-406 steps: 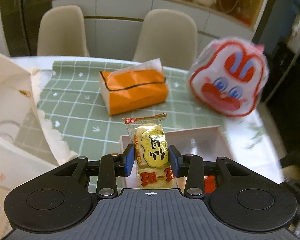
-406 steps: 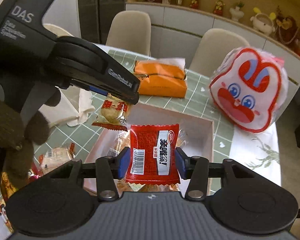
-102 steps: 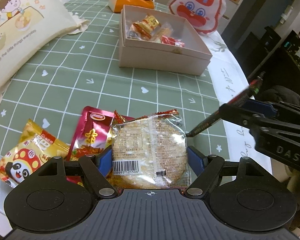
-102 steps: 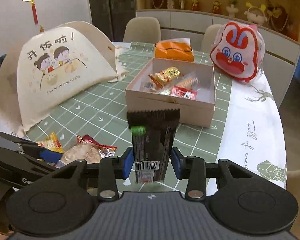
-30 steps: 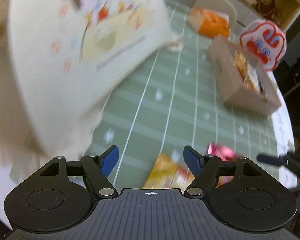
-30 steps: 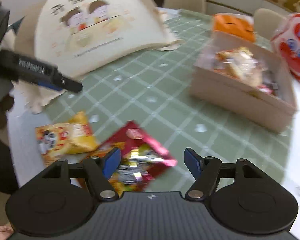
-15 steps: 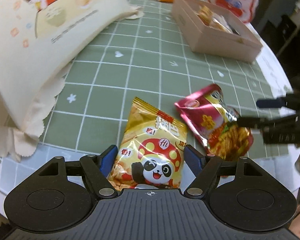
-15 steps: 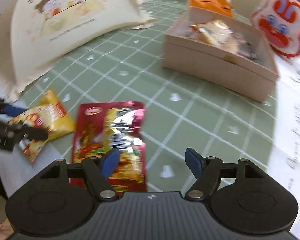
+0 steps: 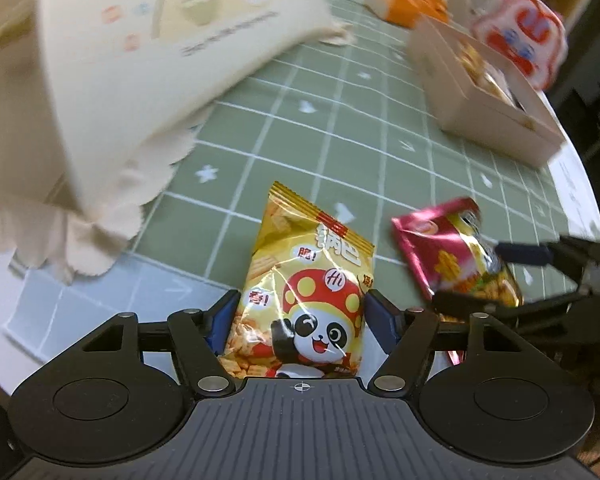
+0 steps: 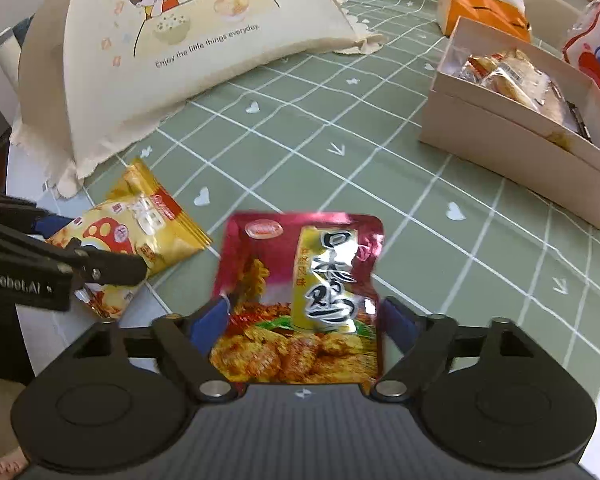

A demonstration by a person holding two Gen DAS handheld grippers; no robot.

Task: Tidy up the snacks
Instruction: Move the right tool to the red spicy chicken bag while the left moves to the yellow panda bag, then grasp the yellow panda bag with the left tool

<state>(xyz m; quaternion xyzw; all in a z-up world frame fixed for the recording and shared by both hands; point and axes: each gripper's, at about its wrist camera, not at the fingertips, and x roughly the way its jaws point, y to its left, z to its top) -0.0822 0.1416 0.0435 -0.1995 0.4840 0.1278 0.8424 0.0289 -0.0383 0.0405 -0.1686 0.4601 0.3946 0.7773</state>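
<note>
Yellow panda snack bag (image 9: 300,292) lies flat at the near edge of the green checked tablecloth (image 9: 340,128), lower end over the pale border. Left gripper (image 9: 300,316) straddles it, jaws wide but closing; blue pads (image 9: 380,316) stand at the bag's sides, contact not clear.

Red snack pouch (image 10: 300,296) lies just beside the yellow bag, also at the near edge. Right gripper (image 10: 304,320) straddles its lower half, jaws wide and opening, pads clear of the foil.

Beige box (image 10: 512,148) near the far right edge holds wrapped snacks. Orange tissue pack (image 10: 484,12) and rabbit-face bag (image 10: 596,48) sit behind it. Cream food cover (image 10: 172,52) occupies the far left.
</note>
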